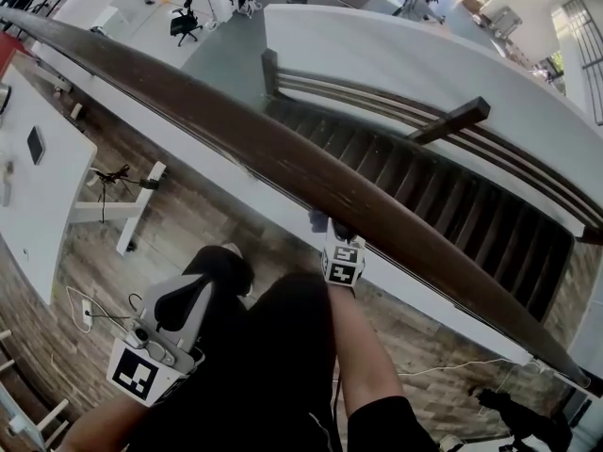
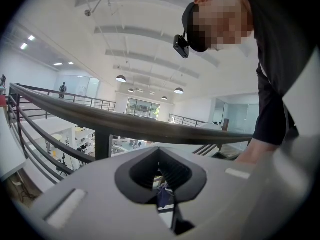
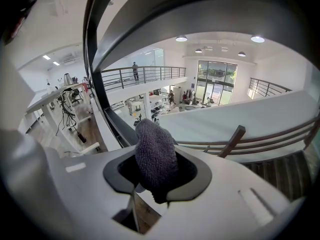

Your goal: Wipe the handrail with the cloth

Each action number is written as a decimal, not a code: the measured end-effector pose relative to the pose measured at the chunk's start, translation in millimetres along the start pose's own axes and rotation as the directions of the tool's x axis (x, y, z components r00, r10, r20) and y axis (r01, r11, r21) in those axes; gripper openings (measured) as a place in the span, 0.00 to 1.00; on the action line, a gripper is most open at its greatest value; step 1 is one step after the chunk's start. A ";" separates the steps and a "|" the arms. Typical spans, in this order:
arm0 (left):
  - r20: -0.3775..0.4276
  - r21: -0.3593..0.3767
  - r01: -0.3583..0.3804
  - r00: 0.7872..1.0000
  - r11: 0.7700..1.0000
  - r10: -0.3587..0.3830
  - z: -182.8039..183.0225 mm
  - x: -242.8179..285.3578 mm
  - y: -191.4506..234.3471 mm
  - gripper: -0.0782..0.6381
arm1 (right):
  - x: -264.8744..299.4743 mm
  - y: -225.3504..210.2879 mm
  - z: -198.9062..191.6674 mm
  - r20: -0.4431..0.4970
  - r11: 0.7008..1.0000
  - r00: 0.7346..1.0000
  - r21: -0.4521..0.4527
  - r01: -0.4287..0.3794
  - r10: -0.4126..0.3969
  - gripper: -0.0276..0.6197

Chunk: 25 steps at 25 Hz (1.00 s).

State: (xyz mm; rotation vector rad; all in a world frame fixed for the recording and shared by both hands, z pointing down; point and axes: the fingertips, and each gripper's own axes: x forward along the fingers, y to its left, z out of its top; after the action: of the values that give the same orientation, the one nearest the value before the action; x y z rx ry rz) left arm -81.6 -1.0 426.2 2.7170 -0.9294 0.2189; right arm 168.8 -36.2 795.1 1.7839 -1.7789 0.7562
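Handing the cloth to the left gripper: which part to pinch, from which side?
Probably the rounded bunch of the cloth that sticks out past the right gripper's jaws, which are shut on its lower part. Come from ahead of the jaws, on the handrail side. The gripper's own body covers the rest.

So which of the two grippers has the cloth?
The right gripper: its jaws are closed on the dark grey cloth, up at the wooden handrail. The left gripper sits below the rail with nothing between its jaws.
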 end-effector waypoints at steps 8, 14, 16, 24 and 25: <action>0.026 0.019 0.017 1.000 1.000 -0.017 9.2 8.2 -20.4 0.11 | -16.1 -30.8 -18.2 -0.026 0.999 0.999 0.018 0.029 -0.029 0.22; 0.014 0.032 0.034 0.999 0.999 -0.034 5.9 14.4 -35.1 0.11 | -33.2 -58.5 -37.8 -0.036 0.996 0.997 0.045 0.072 -0.070 0.22; 0.022 0.041 0.044 0.999 0.998 -0.045 6.3 17.0 -40.9 0.11 | -38.0 -66.6 -43.6 -0.037 0.994 0.996 0.062 0.088 -0.085 0.22; 0.013 0.043 0.051 0.999 0.998 -0.051 6.3 23.1 -57.9 0.11 | -54.0 -94.1 -59.9 -0.039 0.988 0.992 0.097 0.121 -0.118 0.22; 0.005 0.049 0.045 0.999 0.998 -0.046 4.4 23.1 -59.0 0.11 | -55.1 -96.2 -61.4 -0.041 0.987 0.992 0.100 0.124 -0.120 0.22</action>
State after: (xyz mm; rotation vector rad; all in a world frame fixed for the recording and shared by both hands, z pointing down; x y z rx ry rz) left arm -26.7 29.3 415.7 2.7818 -0.8740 0.2270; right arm 263.5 47.6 803.9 1.9146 -1.6183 0.8361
